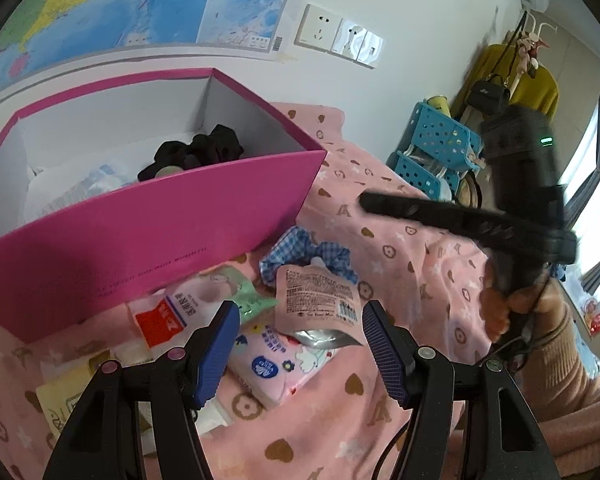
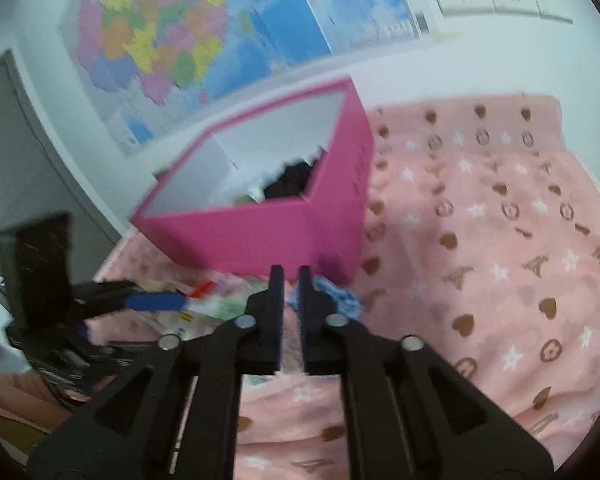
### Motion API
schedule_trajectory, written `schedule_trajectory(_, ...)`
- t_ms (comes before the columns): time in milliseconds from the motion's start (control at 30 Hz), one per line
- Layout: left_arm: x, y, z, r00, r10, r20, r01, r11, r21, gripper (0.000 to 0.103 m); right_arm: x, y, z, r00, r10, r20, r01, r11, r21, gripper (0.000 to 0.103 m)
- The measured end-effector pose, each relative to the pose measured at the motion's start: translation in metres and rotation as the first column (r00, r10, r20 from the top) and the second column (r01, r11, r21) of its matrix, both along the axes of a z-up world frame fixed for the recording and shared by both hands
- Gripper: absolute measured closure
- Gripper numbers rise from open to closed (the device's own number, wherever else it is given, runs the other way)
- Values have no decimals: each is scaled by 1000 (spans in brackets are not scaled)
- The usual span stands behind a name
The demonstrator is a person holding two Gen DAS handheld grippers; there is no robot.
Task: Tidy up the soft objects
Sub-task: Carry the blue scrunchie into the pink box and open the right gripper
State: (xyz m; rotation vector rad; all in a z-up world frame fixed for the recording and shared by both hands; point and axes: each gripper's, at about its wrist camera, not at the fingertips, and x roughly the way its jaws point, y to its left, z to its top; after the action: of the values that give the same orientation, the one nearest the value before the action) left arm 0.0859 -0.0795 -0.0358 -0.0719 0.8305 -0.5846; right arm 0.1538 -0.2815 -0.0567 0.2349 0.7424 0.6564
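Left gripper: jaws half open, empty, hovering over clutter on blanket.
Tissue pack directly below jaws: light, squashy, slick film; pinch across narrow width.
Pouch just beyond, partly over pack: thin, floppy, slippery; take by flat edge.
Scrunchie further, touching pouch top, near box corner: soft, springy, light; grab bunched fabric anywhere.
Right gripper: narrow gap, nothing between; scrunchie just beyond its tips.
Box behind, black scrunchie already inside.
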Motion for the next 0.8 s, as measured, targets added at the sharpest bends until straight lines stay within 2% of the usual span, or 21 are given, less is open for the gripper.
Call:
schedule_trajectory(33, 0, -1, 0, 1000, -1, 1, 1, 1000, 1, 38, 3, 0, -9, 1000, -8, -20, 7, 1000, -10, 57)
schedule_trajectory(100, 2, -4, -1, 1000, -7, -4, 7, 1000, 4, 38, 12, 0, -30, 997, -15, -72, 14, 1000, -21, 57)
schedule_trajectory(200, 3, -10, -6, 1000, -24, -21, 24, 1000, 17, 38, 21, -3, -54, 991, -4, -134, 6, 1000, 19, 57)
schedule_trajectory(233, 4, -13, -8, 999, -34, -28, 34, 999, 23, 38, 21, -4, -56, 991, 8, -136, -4, 999, 36, 63)
schedule_trajectory(267, 4, -15, -10, 999, -40, -33, 41, 999, 28, 38, 21, -2, -57, 991, 23, -136, -16, 999, 47, 78)
schedule_trajectory(300, 5, -18, -11, 998, -42, -39, 43, 998, 34, 38, 21, -1, -57, 990, 37, -136, -30, 998, 57, 87)
schedule_trajectory(367, 8, -22, -15, 997, -53, -54, 55, 998, 37, 38, 17, 2, -54, 991, 52, -120, -46, 997, 56, 94)
schedule_trajectory(600, 12, -27, -22, 996, -46, -75, 50, 997, 53, 37, -3, 0, -21, 993, 104, -50, -95, 983, 157, 96)
schedule_trajectory(800, 11, -21, -18, 997, -37, -71, 38, 999, 23, 37, -14, -7, 19, 994, 100, 47, -107, 973, 206, 97)
